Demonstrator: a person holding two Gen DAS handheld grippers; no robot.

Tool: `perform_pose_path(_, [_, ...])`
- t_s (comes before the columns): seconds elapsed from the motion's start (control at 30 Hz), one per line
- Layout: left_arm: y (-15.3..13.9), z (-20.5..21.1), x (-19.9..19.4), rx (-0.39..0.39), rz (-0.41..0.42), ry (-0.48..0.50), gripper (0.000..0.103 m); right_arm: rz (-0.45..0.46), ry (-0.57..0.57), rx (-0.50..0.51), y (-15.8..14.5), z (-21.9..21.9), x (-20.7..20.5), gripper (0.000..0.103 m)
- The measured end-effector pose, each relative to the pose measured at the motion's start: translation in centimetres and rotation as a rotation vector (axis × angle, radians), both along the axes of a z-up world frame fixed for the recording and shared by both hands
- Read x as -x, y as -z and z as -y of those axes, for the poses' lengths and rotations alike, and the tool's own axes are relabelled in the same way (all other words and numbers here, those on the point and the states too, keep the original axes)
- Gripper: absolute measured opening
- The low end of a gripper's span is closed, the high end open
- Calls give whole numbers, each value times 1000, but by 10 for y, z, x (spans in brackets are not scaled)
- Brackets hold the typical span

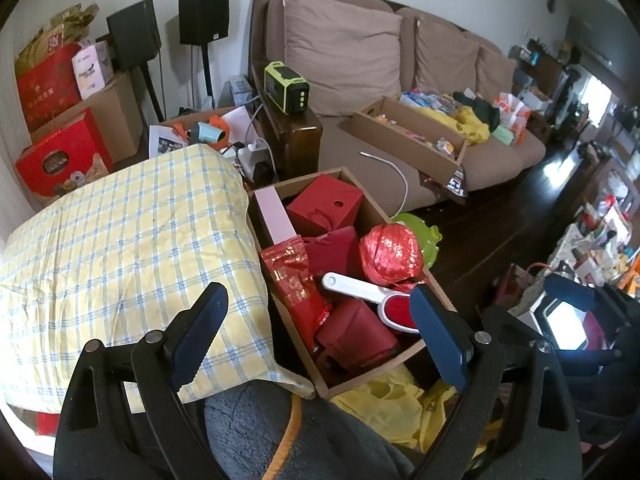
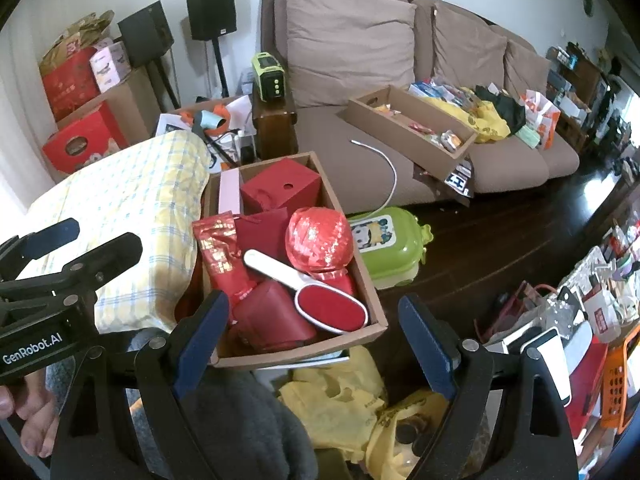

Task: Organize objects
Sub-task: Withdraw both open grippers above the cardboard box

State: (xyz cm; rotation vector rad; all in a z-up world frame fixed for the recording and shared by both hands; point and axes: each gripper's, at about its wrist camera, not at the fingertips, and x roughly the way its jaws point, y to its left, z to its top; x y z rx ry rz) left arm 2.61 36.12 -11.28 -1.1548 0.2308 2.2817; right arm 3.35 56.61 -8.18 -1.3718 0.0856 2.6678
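Both grippers hang wide open and empty: the left gripper (image 1: 320, 336) and the right gripper (image 2: 316, 340), above a cardboard box (image 2: 372, 300). Inside lie a lint brush (image 2: 308, 288), a red ribbon ball (image 2: 320, 238) and red gift boxes (image 2: 280, 190). Sorting may be starting or ending; I cannot tell. A checked cushion (image 1: 120, 240) crowds the left side; yellow bags (image 2: 340, 400) lie below.
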Motion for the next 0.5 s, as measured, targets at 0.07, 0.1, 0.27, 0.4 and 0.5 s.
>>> perform_pose_path(0.07, [-1,0,-1,-5,3,2,91,0,-8,-3,0,3,1,88])
perform_pose_path(0.1, [-1,0,-1,-10,6,4,91,1,-12,-4,0,4,1,88])
perform_pose_path(0.27, [-1,1,0,-13,14,1,91,1,-30,-4,1,10,2,88])
perform_pose_path(0.4, [1,2,2,-12,23,-6,91,0,-30,-2,2,10,3,88])
perform_pose_path(0.5, [1,3,3,-14,22,-3,91,-1,-31,-4,2,10,3,88])
